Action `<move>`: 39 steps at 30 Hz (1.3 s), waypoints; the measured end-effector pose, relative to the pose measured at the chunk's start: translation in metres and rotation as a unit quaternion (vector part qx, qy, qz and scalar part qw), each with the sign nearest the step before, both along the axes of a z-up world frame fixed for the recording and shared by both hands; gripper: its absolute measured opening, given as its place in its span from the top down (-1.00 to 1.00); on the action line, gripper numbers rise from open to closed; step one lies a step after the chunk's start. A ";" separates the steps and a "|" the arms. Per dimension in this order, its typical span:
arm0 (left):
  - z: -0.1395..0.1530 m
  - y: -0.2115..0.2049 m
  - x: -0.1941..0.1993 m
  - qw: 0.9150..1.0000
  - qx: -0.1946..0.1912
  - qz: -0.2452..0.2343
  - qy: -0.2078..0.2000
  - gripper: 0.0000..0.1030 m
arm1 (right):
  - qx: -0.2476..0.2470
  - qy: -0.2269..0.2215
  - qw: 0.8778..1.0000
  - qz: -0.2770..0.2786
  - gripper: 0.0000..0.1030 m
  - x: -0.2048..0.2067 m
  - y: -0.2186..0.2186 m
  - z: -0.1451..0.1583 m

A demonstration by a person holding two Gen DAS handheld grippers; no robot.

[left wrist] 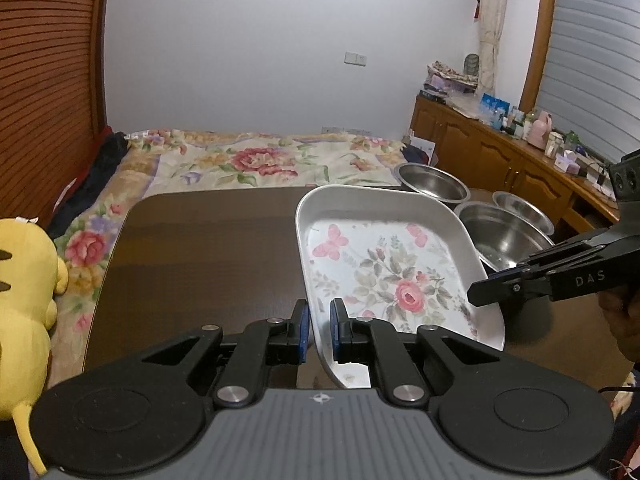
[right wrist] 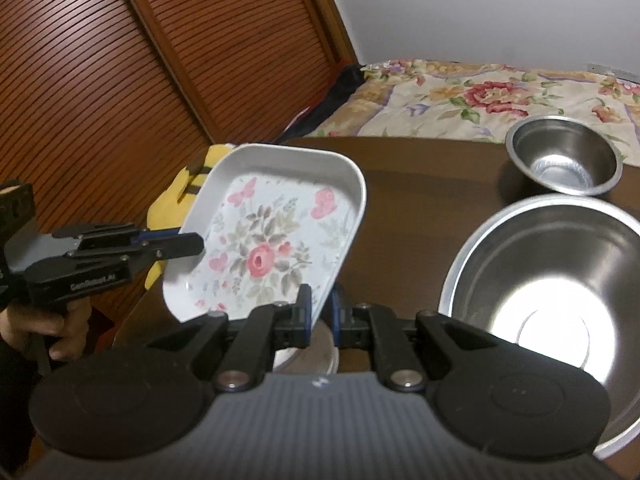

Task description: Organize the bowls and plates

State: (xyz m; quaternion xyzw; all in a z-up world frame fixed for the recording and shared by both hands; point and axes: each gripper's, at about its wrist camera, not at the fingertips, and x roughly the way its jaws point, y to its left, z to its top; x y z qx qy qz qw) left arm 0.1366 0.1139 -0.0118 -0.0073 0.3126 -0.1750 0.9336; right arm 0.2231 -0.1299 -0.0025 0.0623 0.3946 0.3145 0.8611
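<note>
The left tool [left wrist: 319, 330] is clamped on the near rim of the flowered tray [left wrist: 384, 268], one pad on each side of the thin wall. The right tool [right wrist: 321, 316] pinches another stretch of the same rim, so the tray hangs tilted between the two, lifted clear of the dark tabletop [left wrist: 208, 248].

Beside the tray, on the right tool's side, sits a large steel bowl [right wrist: 548, 292]. Beyond that one stands a small steel bowl [right wrist: 564, 156], near the tabletop's far edge, with a third steel bowl [left wrist: 524, 210] close by. On the tray's other side, off the tabletop, a yellow plush toy [left wrist: 24, 312] lies on the flowered bed [left wrist: 256, 156].

The tray looks stiff, thin and light, likely enamelled metal, and probably slick. Its raised rim seems the only sensible hold, and opposite grips should keep it from swinging.
</note>
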 end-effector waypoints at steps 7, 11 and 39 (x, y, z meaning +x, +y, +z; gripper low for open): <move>-0.009 -0.002 -0.017 1.000 -0.007 0.003 0.016 0.76 | -0.001 0.004 1.000 0.010 0.77 -0.015 -0.001 -0.006; -0.015 -0.002 -0.024 1.000 -0.008 0.003 0.027 0.76 | -0.004 0.005 1.000 0.013 0.77 -0.026 -0.003 -0.009; -0.033 -0.007 -0.042 0.999 0.024 0.026 0.022 0.76 | -0.028 -0.066 0.997 -0.008 0.77 -0.063 0.012 -0.026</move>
